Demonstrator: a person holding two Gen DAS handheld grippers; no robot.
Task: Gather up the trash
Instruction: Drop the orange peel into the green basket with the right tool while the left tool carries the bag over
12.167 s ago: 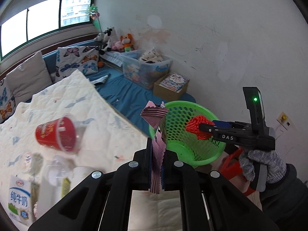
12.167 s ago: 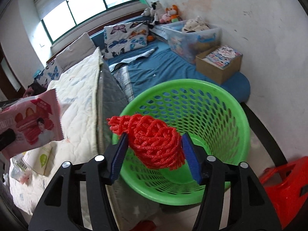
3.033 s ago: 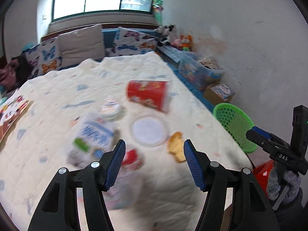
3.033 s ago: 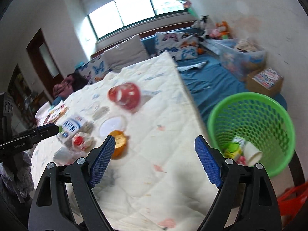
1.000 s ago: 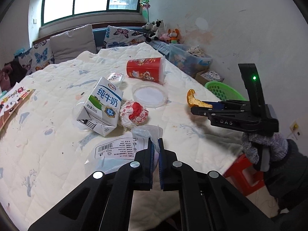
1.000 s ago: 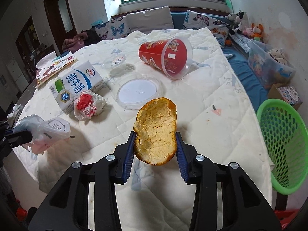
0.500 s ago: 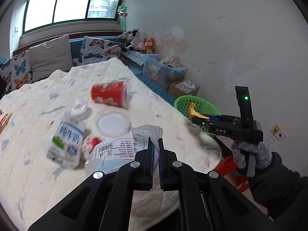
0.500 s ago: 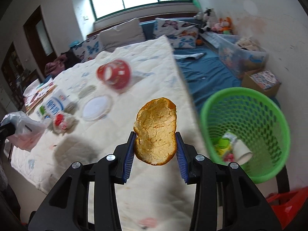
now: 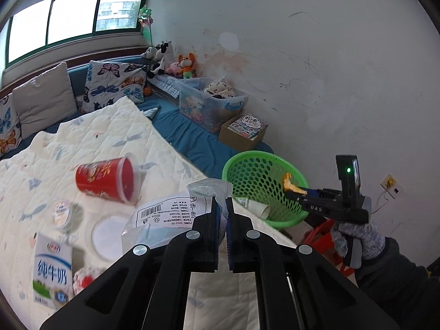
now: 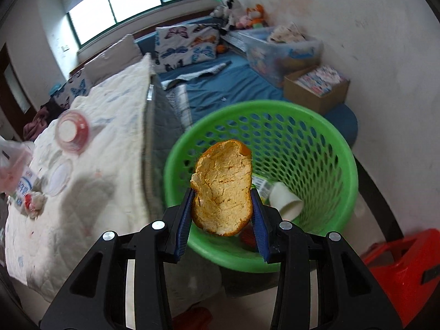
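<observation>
My right gripper [image 10: 223,202] is shut on an orange peel [image 10: 223,189] and holds it above the near rim of the green basket [image 10: 324,134]. The basket holds a white cup [image 10: 284,199] and other scraps. In the left wrist view the right gripper [image 9: 295,191] hangs over the basket [image 9: 257,173]. My left gripper [image 9: 222,209] is shut on a clear plastic bag with a printed label [image 9: 170,213], above the quilt's edge. A red cup [image 9: 106,178] on its side, a milk carton [image 9: 51,275], a round lid [image 9: 106,232] and a crumpled wrapper [image 9: 82,279] lie on the quilt.
The quilted bed [image 9: 55,148] fills the left. A red stool [image 10: 404,261] stands right of the basket. A cardboard box [image 9: 243,130] and a clear storage bin [image 9: 211,104] sit on the blue mat beyond. The wall is close on the right.
Both grippers have swung right from the bed towards the basket. The orange peel is now over the basket's rim. The bag has travelled with the left gripper.
</observation>
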